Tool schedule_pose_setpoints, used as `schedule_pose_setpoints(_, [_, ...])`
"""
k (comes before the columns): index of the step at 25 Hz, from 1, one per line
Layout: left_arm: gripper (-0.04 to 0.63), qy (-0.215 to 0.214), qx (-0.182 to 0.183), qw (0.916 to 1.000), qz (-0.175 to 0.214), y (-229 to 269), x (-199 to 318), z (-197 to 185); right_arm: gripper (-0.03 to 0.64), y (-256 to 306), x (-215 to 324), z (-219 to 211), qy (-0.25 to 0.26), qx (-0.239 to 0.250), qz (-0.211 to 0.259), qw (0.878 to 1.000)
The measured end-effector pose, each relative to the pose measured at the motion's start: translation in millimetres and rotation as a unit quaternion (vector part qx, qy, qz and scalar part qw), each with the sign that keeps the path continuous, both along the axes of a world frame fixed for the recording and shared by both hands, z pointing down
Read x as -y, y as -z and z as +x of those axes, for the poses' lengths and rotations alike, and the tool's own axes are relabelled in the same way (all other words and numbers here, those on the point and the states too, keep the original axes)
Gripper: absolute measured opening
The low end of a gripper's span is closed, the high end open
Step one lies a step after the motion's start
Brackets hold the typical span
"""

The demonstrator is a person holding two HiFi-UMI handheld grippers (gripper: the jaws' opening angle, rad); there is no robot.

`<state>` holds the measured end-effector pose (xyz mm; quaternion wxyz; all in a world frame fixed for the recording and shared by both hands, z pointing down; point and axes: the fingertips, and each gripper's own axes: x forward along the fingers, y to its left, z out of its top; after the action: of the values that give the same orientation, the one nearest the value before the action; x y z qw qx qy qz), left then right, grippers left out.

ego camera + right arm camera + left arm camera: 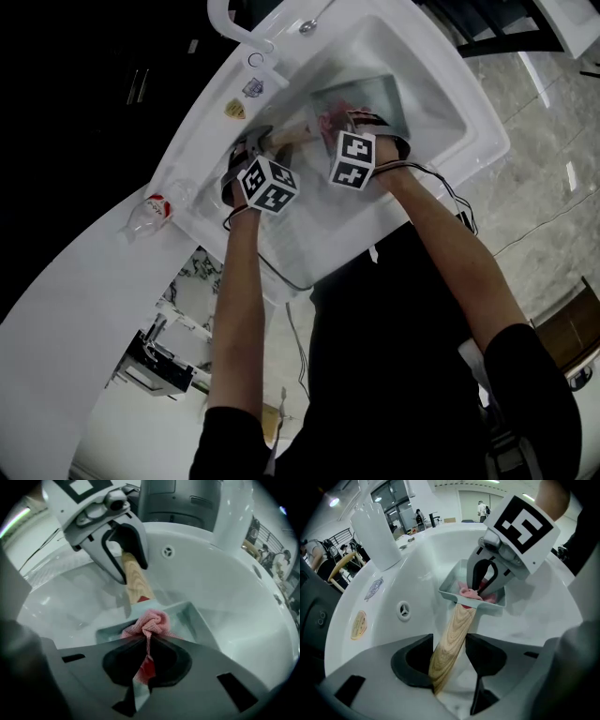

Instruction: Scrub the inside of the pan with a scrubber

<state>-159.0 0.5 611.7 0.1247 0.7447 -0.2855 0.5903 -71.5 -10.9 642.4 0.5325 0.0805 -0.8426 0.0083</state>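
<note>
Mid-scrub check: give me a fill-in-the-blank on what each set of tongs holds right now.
The left tongs clamp the wooden ____ of the pan.
The scrubber in the right tongs is ____ in colour.
The pan sits inside the white ____.
Missing words: handle; pink; sink.

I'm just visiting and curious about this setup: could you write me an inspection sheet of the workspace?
Surface: white sink; the pan sits in its basin.
Job's things: pan with a wooden handle; pink scrubber bunched inside the pan.
Clutter: plastic bottle lying on the ledge beside the basin; two stickers near the faucet.
Grippers: left gripper shut on the handle; right gripper shut on the scrubber.
Cables: wire trailing from the right gripper.
Surroundings: marble-look floor; people far off in the room.
</note>
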Motion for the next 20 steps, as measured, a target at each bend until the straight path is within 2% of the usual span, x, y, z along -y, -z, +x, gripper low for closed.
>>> schedule_pose_setpoints(3, [0.21,0.0,0.0,1.0,-0.002,0.0,-0.6,-0.1,0.031,-1.0,-21.5,5.3,0.092,-0.011,-0.016,0.996])
schedule_pose_setpoints(5, [0.21,0.001,-0.001,1.0,-0.003,0.0,-0.6,0.3,0.031,-3.5,-20.8,17.3,0.122,-0.027,-0.011,0.992])
schedule_pose_setpoints(10, [0.21,0.001,-0.001,1.0,-0.001,-0.2,-0.5,0.1,0.031,-11.1,9.2,54.1,0.105,-0.083,0.013,0.991])
schedule_pose_setpoints(15, [0.212,0.003,0.0,1.0,-0.001,0.1,-0.6,-0.3,0.031,-17.6,31.3,92.3,0.093,-0.161,0.037,0.982])
schedule_pose_setpoints(17, [0.212,0.003,-0.001,1.0,-0.002,0.1,-0.3,-0.1,0.031,-20.0,30.8,103.9,0.09,-0.183,0.024,0.979])
schedule_pose_setpoints(20, [0.212,0.002,0.0,1.0,-0.001,-0.3,-0.5,-0.1,0.031,-21.1,13.4,108.4,0.088,-0.184,-0.041,0.978])
